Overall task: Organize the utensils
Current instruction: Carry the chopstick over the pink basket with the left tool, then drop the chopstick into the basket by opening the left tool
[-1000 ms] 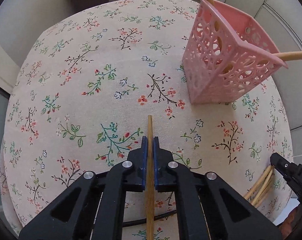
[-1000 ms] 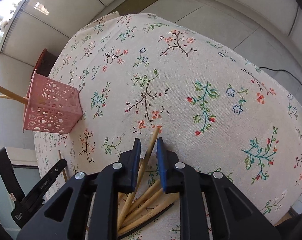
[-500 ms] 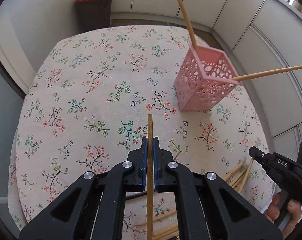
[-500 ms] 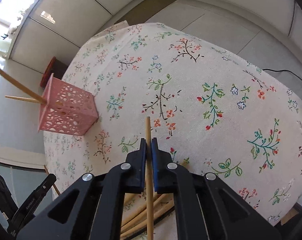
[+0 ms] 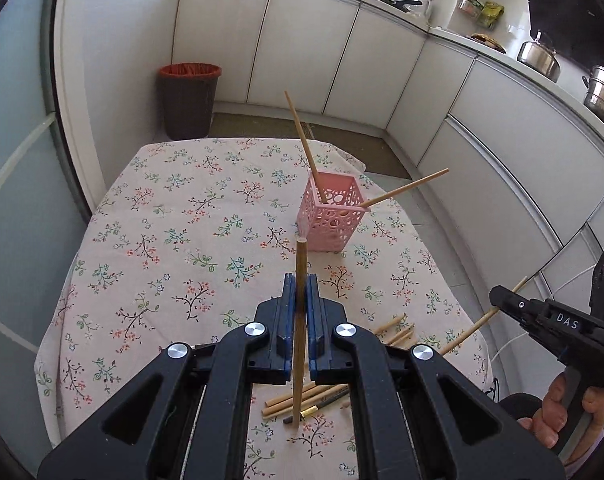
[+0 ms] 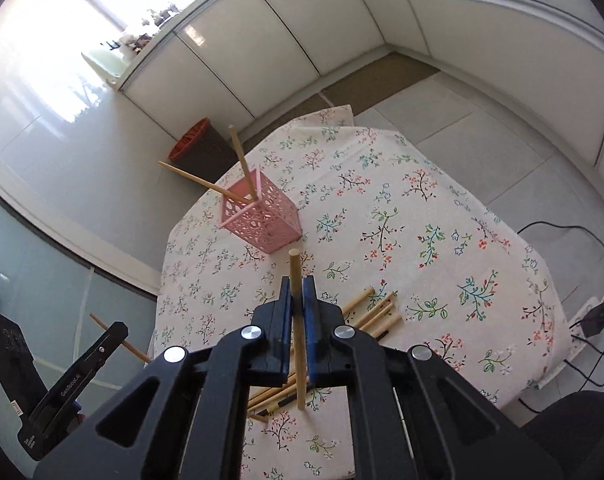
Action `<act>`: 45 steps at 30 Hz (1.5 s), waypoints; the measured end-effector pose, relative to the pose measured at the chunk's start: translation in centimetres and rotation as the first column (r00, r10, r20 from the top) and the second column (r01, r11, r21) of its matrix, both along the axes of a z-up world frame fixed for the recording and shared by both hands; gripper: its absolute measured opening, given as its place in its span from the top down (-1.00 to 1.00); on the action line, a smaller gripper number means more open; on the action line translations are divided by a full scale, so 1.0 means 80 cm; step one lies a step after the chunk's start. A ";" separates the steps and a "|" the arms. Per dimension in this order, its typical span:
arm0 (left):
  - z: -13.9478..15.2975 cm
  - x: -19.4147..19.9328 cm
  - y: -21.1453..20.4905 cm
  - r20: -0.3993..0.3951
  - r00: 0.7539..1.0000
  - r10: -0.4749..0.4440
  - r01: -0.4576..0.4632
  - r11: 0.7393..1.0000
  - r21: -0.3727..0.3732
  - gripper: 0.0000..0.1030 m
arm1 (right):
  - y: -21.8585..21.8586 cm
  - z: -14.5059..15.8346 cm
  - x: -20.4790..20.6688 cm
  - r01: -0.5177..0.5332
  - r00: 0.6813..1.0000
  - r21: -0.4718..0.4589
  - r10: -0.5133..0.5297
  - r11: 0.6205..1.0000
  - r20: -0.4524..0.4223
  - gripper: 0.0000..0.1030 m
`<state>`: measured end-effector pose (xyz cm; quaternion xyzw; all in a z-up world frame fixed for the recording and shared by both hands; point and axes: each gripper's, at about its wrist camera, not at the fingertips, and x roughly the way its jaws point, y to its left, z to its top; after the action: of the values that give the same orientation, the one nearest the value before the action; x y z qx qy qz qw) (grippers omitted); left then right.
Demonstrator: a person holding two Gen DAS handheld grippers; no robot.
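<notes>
The left gripper is clenched on a chopstick, its blue pads pinching the shaft partway along so that a good length juts forward past the fingertips, which should let the tip lead into an opening. The right gripper grips a second chopstick the same way, held high above the table. Both sticks point roughly toward the pink basket, a perforated holder standing upright on the floral tablecloth well ahead of both tools. Two chopsticks already lean out of the pink basket in different directions, resting against its rim. The loose chopsticks lie in a heap on the cloth below the grippers, near the table's front edge, waiting to be collected. Judging by this, the carry to the holder comes next.
</notes>
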<state>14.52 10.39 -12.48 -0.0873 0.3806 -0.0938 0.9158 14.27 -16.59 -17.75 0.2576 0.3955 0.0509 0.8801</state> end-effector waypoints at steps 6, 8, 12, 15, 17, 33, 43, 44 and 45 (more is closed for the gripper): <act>0.052 0.001 -0.017 0.068 0.998 -0.018 0.016 0.999 0.028 0.91 | -0.001 0.073 -0.001 -0.033 0.995 -0.013 0.034 0.999 0.099 0.89; 0.071 0.006 -0.023 0.093 0.995 -0.022 0.018 0.999 0.043 0.91 | -0.001 0.098 0.005 -0.036 0.990 -0.030 0.040 0.999 0.138 0.89; 0.107 0.027 -0.034 0.136 0.990 -0.026 0.018 0.998 0.058 0.91 | -0.002 0.144 0.027 -0.042 0.979 -0.025 0.046 0.999 0.197 0.89; 0.130 0.048 -0.040 0.172 0.985 -0.019 0.008 0.998 0.062 0.91 | -0.001 0.177 0.042 -0.040 0.966 -0.038 0.049 0.998 0.254 0.89; 0.143 0.062 -0.045 0.194 0.981 -0.015 0.002 0.998 0.065 0.91 | 0.002 0.193 0.055 -0.038 0.958 -0.043 0.049 0.998 0.281 0.89; 0.122 0.194 -0.070 0.194 0.981 0.010 -0.021 0.998 0.054 0.91 | 0.030 0.156 0.198 0.009 0.954 -0.183 0.046 0.983 0.296 0.89; 0.072 0.206 -0.062 0.165 0.986 -0.005 -0.003 0.999 0.049 0.65 | 0.035 0.103 0.221 -0.008 0.964 -0.153 0.049 0.988 0.262 0.74; 0.076 0.202 -0.060 0.178 0.984 0.002 -0.011 0.999 0.048 0.35 | 0.033 0.109 0.216 -0.003 0.960 -0.150 0.044 0.989 0.275 0.54; 0.082 0.197 -0.058 0.197 0.980 0.018 -0.025 0.999 0.035 0.16 | 0.032 0.115 0.211 0.007 0.957 -0.148 0.036 0.989 0.287 0.25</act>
<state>30.32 5.78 -5.95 -0.0648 0.2892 -0.0850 0.9513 31.15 -14.05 -8.57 0.1786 0.2674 0.0649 0.9447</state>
